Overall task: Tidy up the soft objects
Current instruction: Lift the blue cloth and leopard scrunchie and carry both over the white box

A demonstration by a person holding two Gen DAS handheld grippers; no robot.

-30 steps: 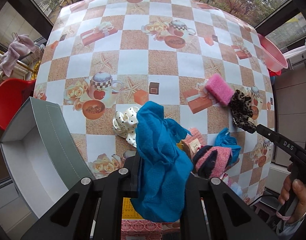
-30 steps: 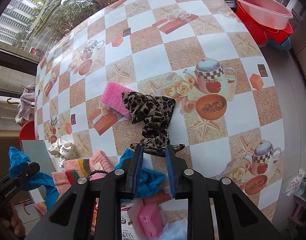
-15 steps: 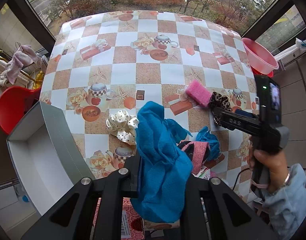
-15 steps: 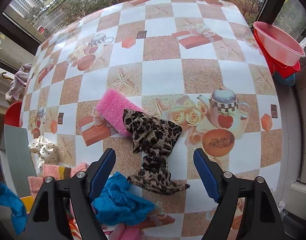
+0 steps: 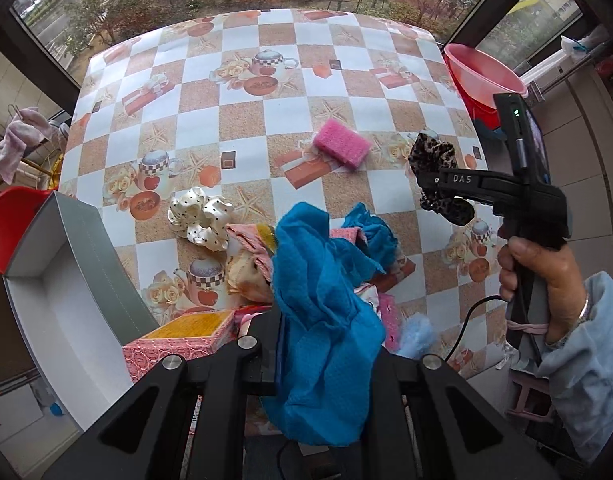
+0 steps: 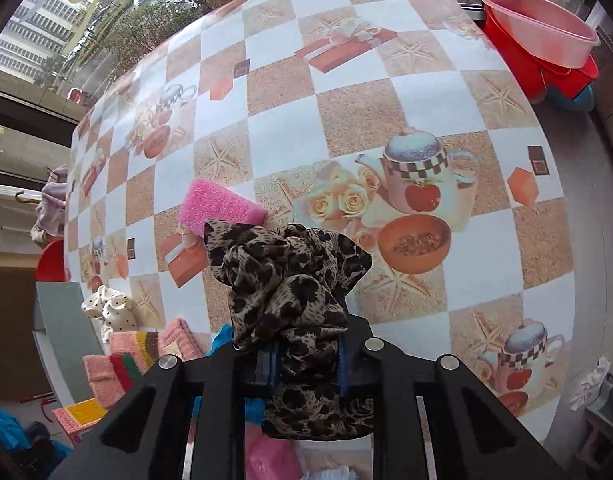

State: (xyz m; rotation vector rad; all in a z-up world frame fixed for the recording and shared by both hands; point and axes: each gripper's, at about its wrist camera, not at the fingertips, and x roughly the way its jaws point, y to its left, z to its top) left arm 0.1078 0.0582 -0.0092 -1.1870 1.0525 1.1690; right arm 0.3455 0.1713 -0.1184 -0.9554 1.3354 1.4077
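Holding: left gripper [image 5: 326, 360] clamped on blue cloth [image 5: 326, 312] above the pile, beside open box [image 5: 66, 320]; right gripper [image 6: 306, 360] clamped on leopard scrunchie [image 6: 286, 280], off the table. Risk: dangling folds snagging the box wall, slipping free.

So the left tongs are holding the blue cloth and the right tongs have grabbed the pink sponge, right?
Not quite. The left tongs do hold the blue cloth, but the right tongs grip the leopard-print scrunchie; the right wrist view shows the pink sponge lying on the table.
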